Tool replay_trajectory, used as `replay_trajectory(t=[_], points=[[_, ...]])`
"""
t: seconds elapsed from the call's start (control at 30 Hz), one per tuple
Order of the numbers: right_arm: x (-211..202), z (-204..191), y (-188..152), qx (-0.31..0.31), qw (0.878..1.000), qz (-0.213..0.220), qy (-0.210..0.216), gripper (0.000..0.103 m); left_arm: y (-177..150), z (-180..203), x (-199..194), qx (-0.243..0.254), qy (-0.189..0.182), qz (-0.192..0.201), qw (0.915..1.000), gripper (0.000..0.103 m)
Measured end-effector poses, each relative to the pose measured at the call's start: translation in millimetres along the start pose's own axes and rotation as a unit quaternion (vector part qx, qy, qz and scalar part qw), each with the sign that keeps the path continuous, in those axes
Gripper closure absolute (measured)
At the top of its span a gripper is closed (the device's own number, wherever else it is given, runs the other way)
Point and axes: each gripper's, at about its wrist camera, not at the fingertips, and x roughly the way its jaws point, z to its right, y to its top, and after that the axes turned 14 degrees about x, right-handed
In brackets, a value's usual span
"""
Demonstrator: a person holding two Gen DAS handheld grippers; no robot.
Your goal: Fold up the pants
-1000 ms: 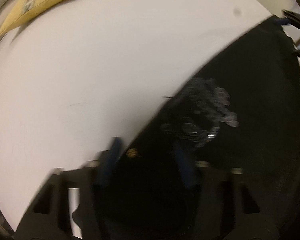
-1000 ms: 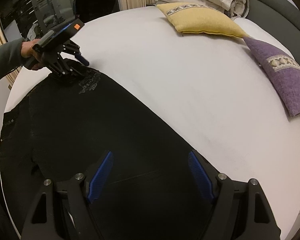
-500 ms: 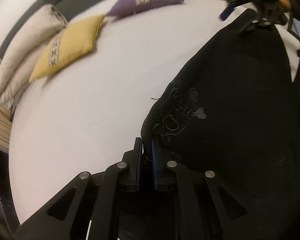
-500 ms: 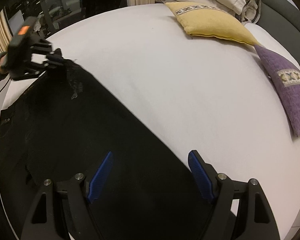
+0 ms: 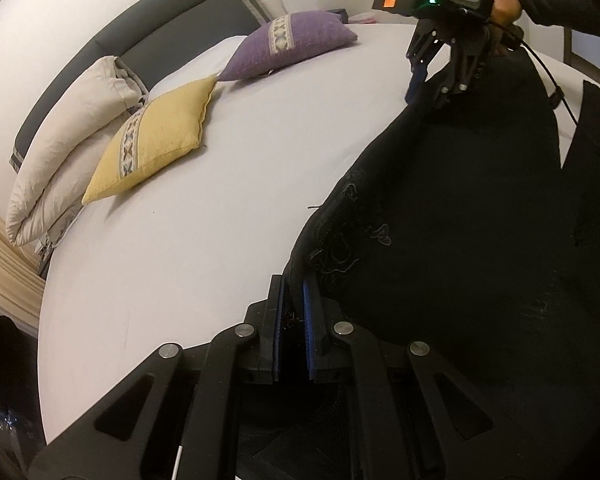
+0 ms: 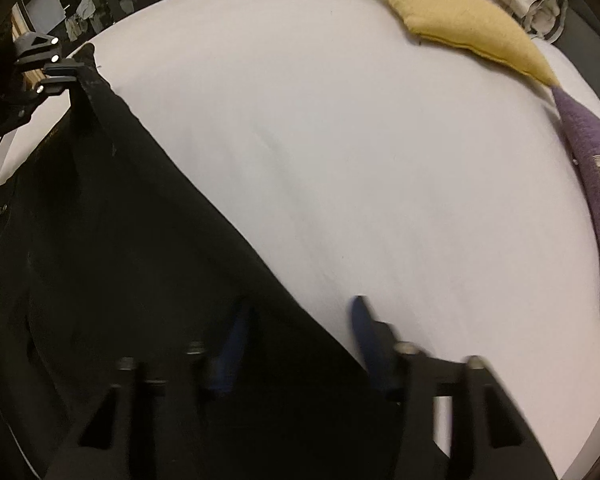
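Left gripper (image 5: 293, 300) clamps pants (image 5: 460, 240); only its view shows right gripper (image 5: 440, 76) spread wide

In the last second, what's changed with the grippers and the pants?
The left gripper closed on the edge of the black pants and lifted it off the white bed. The right gripper narrowed its open jaws around the far edge, not yet clamped. Both pillows stayed put.
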Motion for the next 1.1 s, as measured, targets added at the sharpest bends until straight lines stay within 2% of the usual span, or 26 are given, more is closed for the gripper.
replay_trajectory(t=[0.03,0.1,0.23,0.4,0.53,0.63,0.73,0.9,1.1], points=[[-2,-1,-1,-0.004,1.000,0.000,0.001,0.083,0,0,1,0.002,0.002,-0.002,1.0000,0.096],[-10,-7,-4,-0.017,1.000,0.005,-0.011,0.092,1,-1,2,0.002,0.005,-0.003,1.0000,0.096],[-46,-21,-15,-0.033,0.998,0.040,-0.038,0.096,1,1,-17,-0.019,0.014,0.012,0.9997,0.096],[-101,-69,-48,-0.078,0.987,0.087,-0.114,0.098,-1,15,-65,-0.028,0.024,0.032,0.9988,0.096],[-126,-125,-104,-0.118,0.971,0.098,-0.184,0.100,-9,42,-114,-0.031,0.013,0.045,0.9984,0.096],[-134,-161,-145,-0.128,0.963,0.107,-0.213,0.100,-24,77,-149,-0.028,0.001,0.048,0.9985,0.096],[-130,-195,-193,-0.122,0.960,0.107,-0.229,0.100,-43,117,-175,-0.031,-0.017,0.044,0.9984,0.096],[-96,-239,-239,-0.107,0.959,0.082,-0.251,0.100,-75,184,-185,-0.028,-0.043,0.017,0.9985,0.096],[-61,-273,-269,-0.126,0.954,0.048,-0.269,0.100,-102,234,-183,-0.026,-0.061,-0.006,0.9978,0.096]])
